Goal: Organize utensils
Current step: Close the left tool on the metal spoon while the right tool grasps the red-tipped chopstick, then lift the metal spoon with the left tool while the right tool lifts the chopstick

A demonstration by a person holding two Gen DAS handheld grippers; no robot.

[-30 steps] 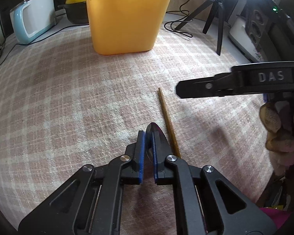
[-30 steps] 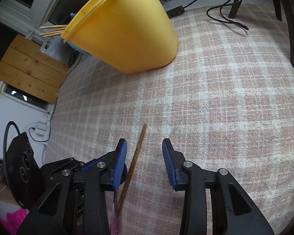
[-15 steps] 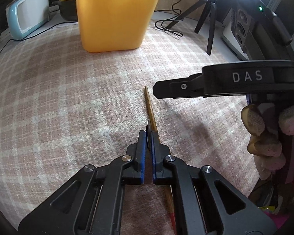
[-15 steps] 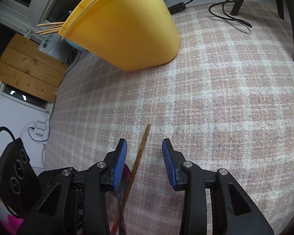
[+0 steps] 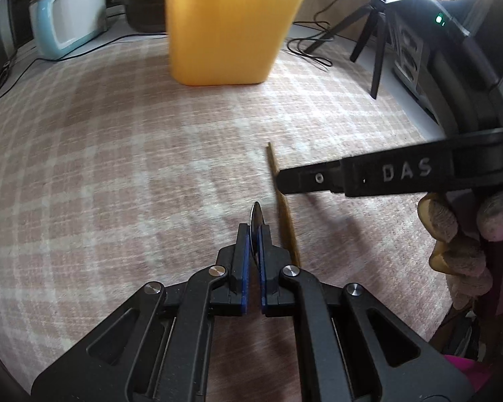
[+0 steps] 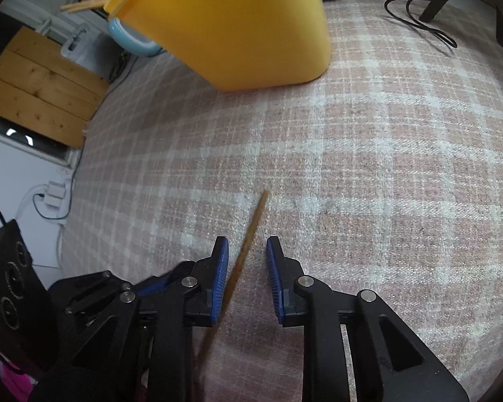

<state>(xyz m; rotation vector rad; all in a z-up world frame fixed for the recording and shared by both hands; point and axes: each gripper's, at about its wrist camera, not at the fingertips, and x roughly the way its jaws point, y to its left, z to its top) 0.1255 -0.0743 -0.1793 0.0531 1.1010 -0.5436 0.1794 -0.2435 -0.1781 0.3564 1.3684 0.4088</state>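
A: One thing stays hard to read: the thin dark blade (image 5: 255, 213) nipped in the left gripper (image 5: 254, 234). Only its rounded tip shows past the pads, so whether it is a knife or a spoon cannot be told.

B: The chopstick (image 6: 248, 238) is cut off too. Its near end runs under the right gripper (image 6: 247, 254) and blurs.

A: The left jaws are clenched tight on that blade, pointing steeply down at the checked cloth (image 5: 117, 181).

B: The right jaws have just been closing, with the chopstick lying between them on the cloth, close to the left pad. They have not clamped it. A gloved hand (image 5: 459, 234) holds that gripper.

A: The yellow bin (image 6: 238, 26) stands far off, sticks poking over its rim.
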